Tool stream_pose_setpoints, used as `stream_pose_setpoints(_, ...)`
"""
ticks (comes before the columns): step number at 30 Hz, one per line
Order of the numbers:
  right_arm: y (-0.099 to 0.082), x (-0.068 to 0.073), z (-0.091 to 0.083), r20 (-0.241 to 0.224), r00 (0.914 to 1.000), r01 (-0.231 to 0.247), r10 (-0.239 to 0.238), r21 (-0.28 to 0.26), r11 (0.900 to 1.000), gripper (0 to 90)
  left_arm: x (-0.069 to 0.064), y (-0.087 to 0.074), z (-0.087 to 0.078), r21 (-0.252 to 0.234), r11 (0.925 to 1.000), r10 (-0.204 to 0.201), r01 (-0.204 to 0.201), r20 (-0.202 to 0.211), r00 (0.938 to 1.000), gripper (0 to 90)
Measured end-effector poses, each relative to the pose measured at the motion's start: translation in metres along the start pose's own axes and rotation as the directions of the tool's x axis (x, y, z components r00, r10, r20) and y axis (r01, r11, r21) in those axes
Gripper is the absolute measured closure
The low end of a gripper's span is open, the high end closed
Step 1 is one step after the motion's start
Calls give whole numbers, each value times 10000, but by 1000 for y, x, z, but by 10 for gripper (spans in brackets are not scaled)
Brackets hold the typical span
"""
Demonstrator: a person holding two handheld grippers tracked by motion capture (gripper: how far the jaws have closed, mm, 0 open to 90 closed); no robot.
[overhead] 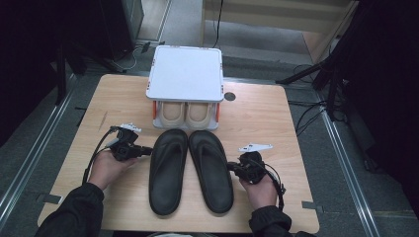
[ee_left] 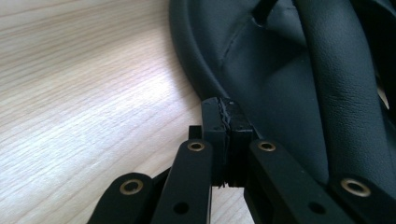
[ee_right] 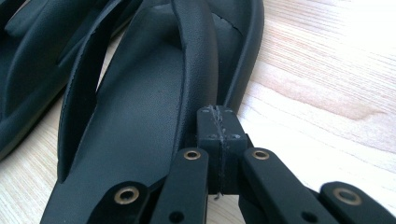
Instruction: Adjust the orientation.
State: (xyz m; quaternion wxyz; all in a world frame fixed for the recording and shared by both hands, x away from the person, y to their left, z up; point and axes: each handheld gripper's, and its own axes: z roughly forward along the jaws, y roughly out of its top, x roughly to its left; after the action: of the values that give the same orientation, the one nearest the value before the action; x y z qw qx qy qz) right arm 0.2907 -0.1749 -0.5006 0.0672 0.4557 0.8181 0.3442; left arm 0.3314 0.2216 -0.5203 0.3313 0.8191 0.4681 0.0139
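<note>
Two black flip-flops lie side by side, toes away from me, on the wooden table (overhead: 257, 118). Just left of the left flip-flop (overhead: 168, 170), my left gripper (overhead: 148, 150) points at its rim. In the left gripper view the jaws (ee_left: 225, 108) are shut, pads pressed together, with their tip against the sole's edge (ee_left: 280, 70) and nothing visibly between them. Right of the right flip-flop (overhead: 211, 170), my right gripper (overhead: 231, 167) is also shut. Its closed tip (ee_right: 217, 114) rests beside the flip-flop's strap and rim (ee_right: 140, 116).
At the back middle stands a white two-level shoe stand (overhead: 185, 74) with a pair of beige slippers (overhead: 186, 114) on its lower shelf. A round dark grommet (overhead: 230, 96) sits beside it. Dark floor, cables and stands surround the table.
</note>
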Motion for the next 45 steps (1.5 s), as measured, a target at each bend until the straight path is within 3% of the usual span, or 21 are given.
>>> stream_pose_setpoints(14,-1,9,4,-279,9996,107,-108,-14,9999,900,-3,-3,-2,72,10000,15,-16,135,9999,900)
stream_pose_setpoints(22,-3,16,9,-563,9983,135,-138,-64,9999,900,-12,-4,0,170,9995,244,-250,350,9991,900)
stream_pose_setpoints(31,-4,11,10,-769,9970,-19,-1,-253,9997,890,-10,-4,-1,121,9998,143,-148,393,9991,868)
stream_pose_setpoints(35,-3,10,9,-714,9974,60,-99,-556,9984,827,-11,-3,-4,-85,9996,268,-266,297,9992,840)
stream_pose_setpoints(45,0,6,-2,-785,9969,-56,-66,-1545,9880,774,-14,1,-19,-578,9983,162,-122,694,9975,704)
